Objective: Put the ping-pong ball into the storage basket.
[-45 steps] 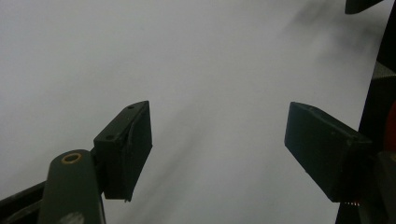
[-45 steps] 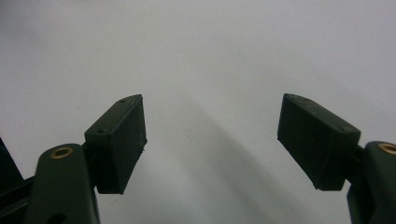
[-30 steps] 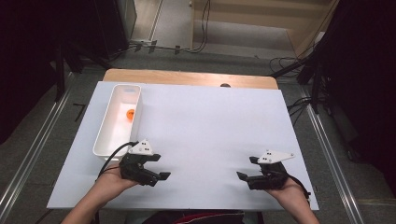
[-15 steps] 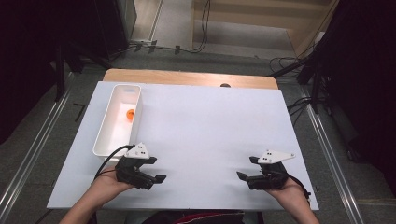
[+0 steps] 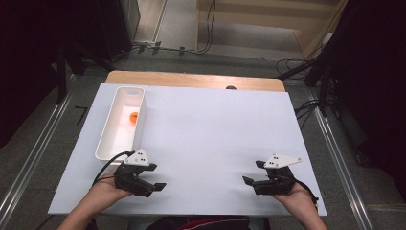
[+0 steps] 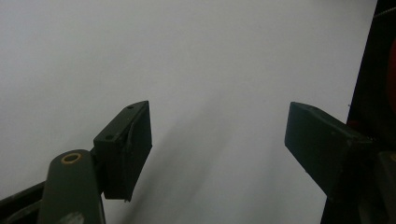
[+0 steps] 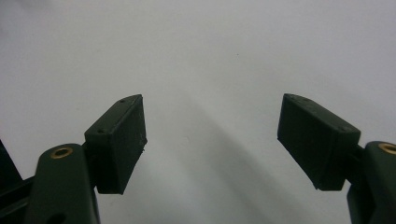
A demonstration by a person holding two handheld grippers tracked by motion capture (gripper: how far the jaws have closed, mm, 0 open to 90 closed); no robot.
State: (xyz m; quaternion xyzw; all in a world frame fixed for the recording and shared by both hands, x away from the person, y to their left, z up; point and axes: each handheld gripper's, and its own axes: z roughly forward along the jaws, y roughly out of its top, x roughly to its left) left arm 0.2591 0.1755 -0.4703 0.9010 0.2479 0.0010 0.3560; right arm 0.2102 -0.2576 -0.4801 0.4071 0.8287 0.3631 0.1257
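My left gripper (image 5: 157, 176) rests low over the white table top (image 5: 215, 129) near its front left, held by a hand, jaws wide apart and pointing right. In the left gripper view the left gripper (image 6: 217, 140) has bare white surface between its fingers. My right gripper (image 5: 252, 172) sits near the front right, pointing left, also open. The right gripper view shows the right gripper (image 7: 212, 140) with nothing between its pads. A small orange ball (image 5: 133, 116) lies inside a long white tray (image 5: 107, 143) at the table's left.
A wooden strip (image 5: 191, 79) borders the table's far edge. Cables (image 5: 306, 108) and dark equipment stand on the floor around the table. A black cable (image 5: 107, 163) trails from the left gripper past the tray's near end.
The left gripper has shifted a little to the left and toward the table's front edge. The right gripper has stayed where it was.
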